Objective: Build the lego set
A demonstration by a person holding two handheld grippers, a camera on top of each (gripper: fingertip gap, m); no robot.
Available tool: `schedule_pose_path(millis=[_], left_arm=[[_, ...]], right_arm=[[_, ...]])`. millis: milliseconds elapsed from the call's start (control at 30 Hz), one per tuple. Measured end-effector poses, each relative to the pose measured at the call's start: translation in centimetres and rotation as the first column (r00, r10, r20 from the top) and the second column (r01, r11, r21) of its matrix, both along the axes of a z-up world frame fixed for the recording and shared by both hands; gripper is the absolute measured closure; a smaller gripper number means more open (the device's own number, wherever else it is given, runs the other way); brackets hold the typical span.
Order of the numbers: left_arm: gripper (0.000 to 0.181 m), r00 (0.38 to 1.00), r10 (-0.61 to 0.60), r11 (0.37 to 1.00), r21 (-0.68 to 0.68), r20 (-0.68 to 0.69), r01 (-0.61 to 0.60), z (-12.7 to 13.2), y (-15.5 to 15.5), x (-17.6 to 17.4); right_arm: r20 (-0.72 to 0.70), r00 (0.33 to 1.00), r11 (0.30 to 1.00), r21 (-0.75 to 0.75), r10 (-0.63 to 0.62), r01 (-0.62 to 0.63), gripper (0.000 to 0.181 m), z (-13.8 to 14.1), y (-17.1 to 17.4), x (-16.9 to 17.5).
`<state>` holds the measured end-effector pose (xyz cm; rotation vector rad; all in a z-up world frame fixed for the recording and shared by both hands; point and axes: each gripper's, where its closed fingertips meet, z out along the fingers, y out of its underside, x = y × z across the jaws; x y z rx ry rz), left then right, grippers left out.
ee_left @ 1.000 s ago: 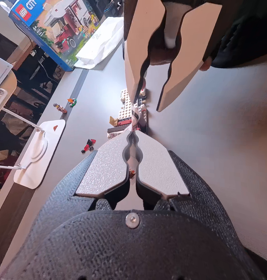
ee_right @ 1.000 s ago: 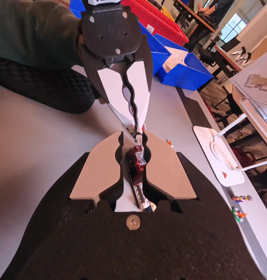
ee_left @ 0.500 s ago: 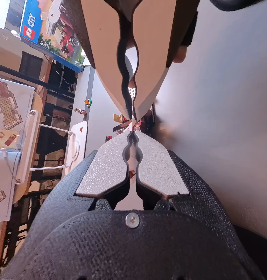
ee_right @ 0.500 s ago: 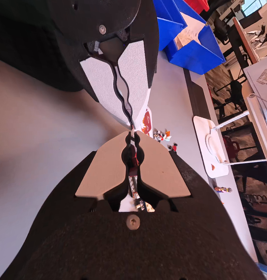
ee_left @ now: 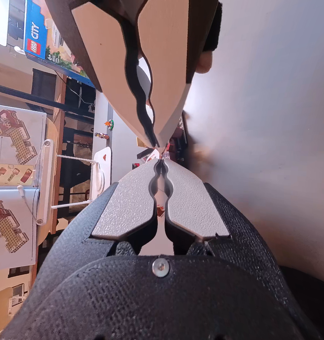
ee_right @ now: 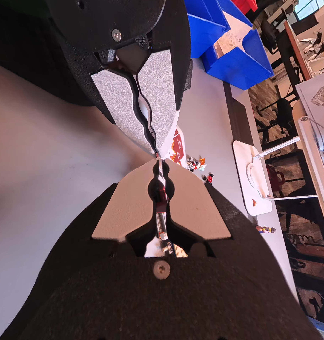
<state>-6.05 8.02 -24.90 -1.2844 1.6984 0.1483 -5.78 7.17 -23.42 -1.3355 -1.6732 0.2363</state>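
My left gripper [ee_left: 160,161], with grey pads, is shut on a white sticker sheet [ee_left: 160,207] with red stickers, held above the grey table. My right gripper [ee_right: 161,161], with beige pads, meets it tip to tip and is shut on the sheet's near edge [ee_right: 162,173]; whether it pinches the sheet or one sticker I cannot tell. The sheet also shows in the right wrist view [ee_right: 177,147]. The partly built lego model [ee_right: 162,226], dark red and white, lies on the table under the grippers and shows through my right fingers' gap. It is blurred in the left wrist view [ee_left: 177,143].
Loose lego pieces [ee_right: 196,164], a small red piece [ee_right: 209,177] and a minifigure [ee_right: 266,230] lie on the table. A white stand base [ee_right: 253,184] holds the instruction booklet [ee_left: 14,147]. Blue bins [ee_right: 231,55] stand at the back. The set's box [ee_left: 36,31] is at the far end. Less than 4 cm separates the two grippers' tips. Left tips and right tips are each some 20 centimetres from the small red piece [ee_right: 209,177].
My right gripper was open around the sheet's edge and has shut on it. Both grippers have rolled sideways and lifted; the left kept its hold.
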Motion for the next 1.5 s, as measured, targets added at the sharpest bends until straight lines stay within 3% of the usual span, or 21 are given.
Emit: schedule_pose_path(millis=[467, 733, 833, 967, 1033, 1100, 1200, 1367, 1500], left_arm=[[0.18, 1.0, -0.009, 0.999, 0.031, -0.026, 0.01, 0.0, -0.1, -0.1], [0.166, 0.998, -0.006, 0.999, 0.05, 0.066, 0.003, 1.4, 0.4, -0.2], [0.156, 0.987, 0.019, 0.999, 0.029, 0.16, -0.024, 2.9, 1.0, -0.8], [0.149, 0.888, 0.082, 0.979, -0.203, 0.452, 0.013, 6.3, 1.6, -1.7], [0.141, 0.824, 0.144, 0.917, -0.386, 0.548, 0.096, 6.9, 1.6, -2.0], [0.128, 0.791, 0.22, 0.806, -0.563, 0.57, 0.181, 6.2, 1.5, -2.2], [0.118, 0.71, 0.335, 0.521, -0.75, 0.619, 0.407, 6.4, 0.7, -2.0], [0.123, 0.525, 0.555, 0.246, -0.73, 0.645, 0.637, 7.7, 2.1, -2.1], [0.118, 0.516, 0.603, 0.114, -0.706, 0.608, 0.699, 7.4, 0.6, 0.4]], right_arm=[[0.0, 1.0, 0.999, -0.041, 0.014, -0.014, 0.181, -0.4, -0.3, -0.1], [-0.165, 0.986, 0.981, -0.196, -0.038, 0.005, 0.181, 1.0, 0.6, 0.4], [-0.221, 0.973, 0.976, -0.218, -0.061, 0.011, 0.181, 1.9, 0.9, 0.7], [-0.262, 0.962, 0.984, -0.176, -0.082, 0.036, 0.181, 2.8, 1.3, 1.2], [-0.281, 0.956, 0.988, -0.15, -0.08, 0.039, 0.181, 3.3, 1.3, 1.3], [-0.294, 0.953, 0.993, -0.11, -0.076, 0.045, 0.181, 3.8, 1.3, 1.3], [-0.298, 0.951, 0.997, -0.035, -0.083, 0.076, 0.181, 4.5, 1.5, 1.5], [-0.345, 0.929, 0.981, 0.088, -0.134, 0.174, 0.181, 6.3, 2.4, 2.6], [-0.381, 0.909, 0.955, 0.163, -0.169, 0.246, 0.181, 7.5, 3.0, 3.0]])
